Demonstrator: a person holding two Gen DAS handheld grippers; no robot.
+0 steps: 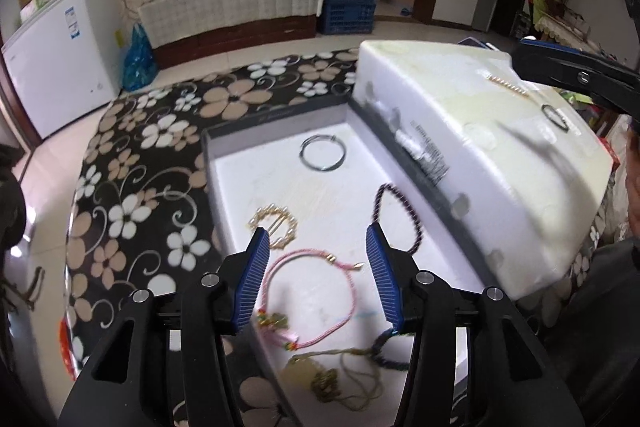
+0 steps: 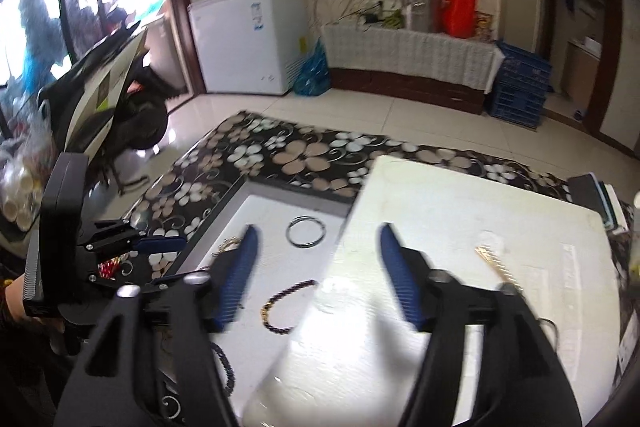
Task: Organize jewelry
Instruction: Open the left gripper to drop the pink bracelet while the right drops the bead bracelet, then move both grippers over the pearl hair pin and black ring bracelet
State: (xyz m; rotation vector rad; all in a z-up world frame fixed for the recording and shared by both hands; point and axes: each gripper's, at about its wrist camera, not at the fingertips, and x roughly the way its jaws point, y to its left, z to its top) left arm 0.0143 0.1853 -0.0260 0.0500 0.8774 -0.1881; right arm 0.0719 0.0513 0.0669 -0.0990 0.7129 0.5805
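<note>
Two grippers: I hold one in each hand, both over the table.
Left gripper: my jaws stand apart, nothing between the pads; they hang above the tray.
Right gripper: my jaws stand wide, empty, above the seam between the tray and the foam block.
Tray: white-floored, dark-rimmed, flat on the flowered cloth, touching the foam block's side.
Silver bangle: at the tray's far end, lying flat.
Pearl ring: left of middle in the tray, partly behind my left pad.
Pink cord: near part of the tray, below my open left jaws.
Purple beads: along the tray's right wall.
Olive cord: tangled at the near end of the tray, blurred.
Foam block: a gold bar and a dark band lie on its top, well apart from the tray pieces.
</note>
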